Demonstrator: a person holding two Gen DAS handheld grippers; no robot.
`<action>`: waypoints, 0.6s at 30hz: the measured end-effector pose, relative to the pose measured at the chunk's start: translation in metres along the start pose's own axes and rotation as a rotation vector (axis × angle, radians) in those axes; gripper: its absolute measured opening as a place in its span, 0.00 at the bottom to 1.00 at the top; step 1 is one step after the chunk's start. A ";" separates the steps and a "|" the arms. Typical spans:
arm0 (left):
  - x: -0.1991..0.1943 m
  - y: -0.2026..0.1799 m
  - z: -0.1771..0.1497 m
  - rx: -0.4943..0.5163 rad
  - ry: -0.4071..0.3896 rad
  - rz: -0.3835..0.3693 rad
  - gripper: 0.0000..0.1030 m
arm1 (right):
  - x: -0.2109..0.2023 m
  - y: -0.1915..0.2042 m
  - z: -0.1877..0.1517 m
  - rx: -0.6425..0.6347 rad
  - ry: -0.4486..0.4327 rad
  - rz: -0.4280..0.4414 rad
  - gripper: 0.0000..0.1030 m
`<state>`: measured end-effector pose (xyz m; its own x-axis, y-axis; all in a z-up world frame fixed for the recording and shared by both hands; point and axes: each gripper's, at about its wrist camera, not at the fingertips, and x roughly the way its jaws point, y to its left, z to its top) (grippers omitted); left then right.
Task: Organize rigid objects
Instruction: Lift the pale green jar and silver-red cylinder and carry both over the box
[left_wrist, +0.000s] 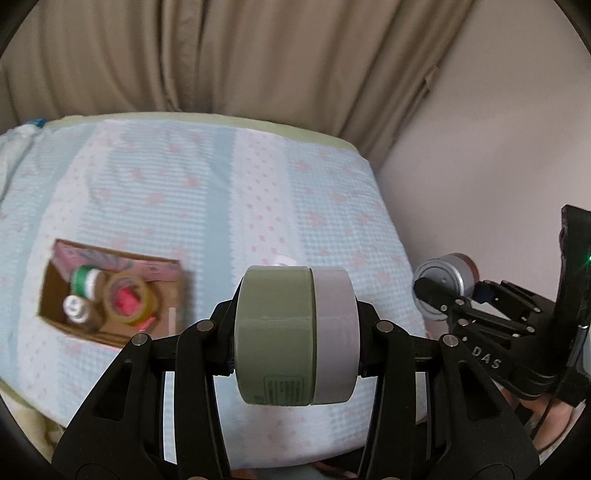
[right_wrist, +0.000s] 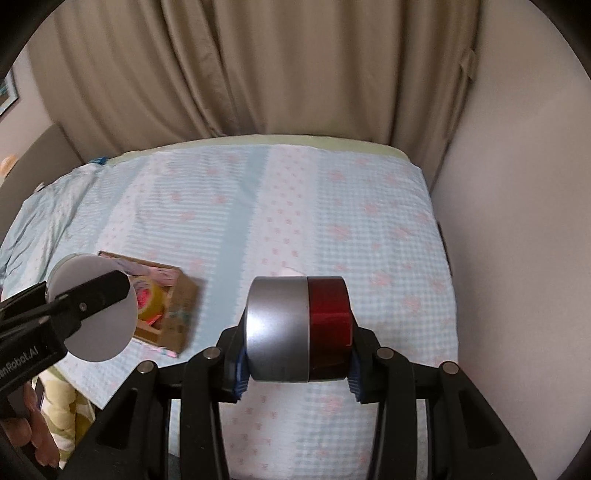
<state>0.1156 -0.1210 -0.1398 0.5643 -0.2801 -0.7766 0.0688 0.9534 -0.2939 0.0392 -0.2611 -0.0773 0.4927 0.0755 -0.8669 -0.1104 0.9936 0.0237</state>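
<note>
My left gripper (left_wrist: 297, 334) is shut on a green jar with a pale lid (left_wrist: 295, 334), held sideways above the bed. My right gripper (right_wrist: 297, 328) is shut on a silver and red jar (right_wrist: 299, 328), also held sideways in the air. Each held jar shows in the other view: the silver jar (left_wrist: 445, 278) at the right, the pale lid (right_wrist: 92, 308) at the left. An open cardboard box (left_wrist: 110, 291) lies on the bed to the left; it holds a tape roll (left_wrist: 127, 297), a green and white bottle (left_wrist: 85, 282) and a small white-capped item (left_wrist: 75, 308). The box also shows in the right wrist view (right_wrist: 177, 314).
The bed has a light blue cover with pink dots (right_wrist: 295, 206). A beige curtain (right_wrist: 258, 66) hangs behind it and a plain wall (right_wrist: 517, 221) runs along its right side. A yellow-patterned blanket (right_wrist: 70, 410) shows at the lower left.
</note>
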 end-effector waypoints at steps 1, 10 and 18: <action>-0.005 0.009 0.000 -0.007 -0.005 0.005 0.39 | 0.000 0.009 0.002 -0.008 -0.006 0.008 0.37; -0.036 0.106 0.005 -0.053 -0.034 0.018 0.39 | 0.000 0.096 0.019 -0.044 -0.047 0.038 0.37; -0.055 0.198 0.031 -0.029 -0.007 -0.003 0.39 | 0.014 0.185 0.043 -0.023 -0.040 0.035 0.37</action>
<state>0.1237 0.0868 -0.1386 0.5700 -0.2819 -0.7717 0.0464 0.9488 -0.3123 0.0626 -0.0722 -0.0636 0.5222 0.1134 -0.8453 -0.1472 0.9882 0.0417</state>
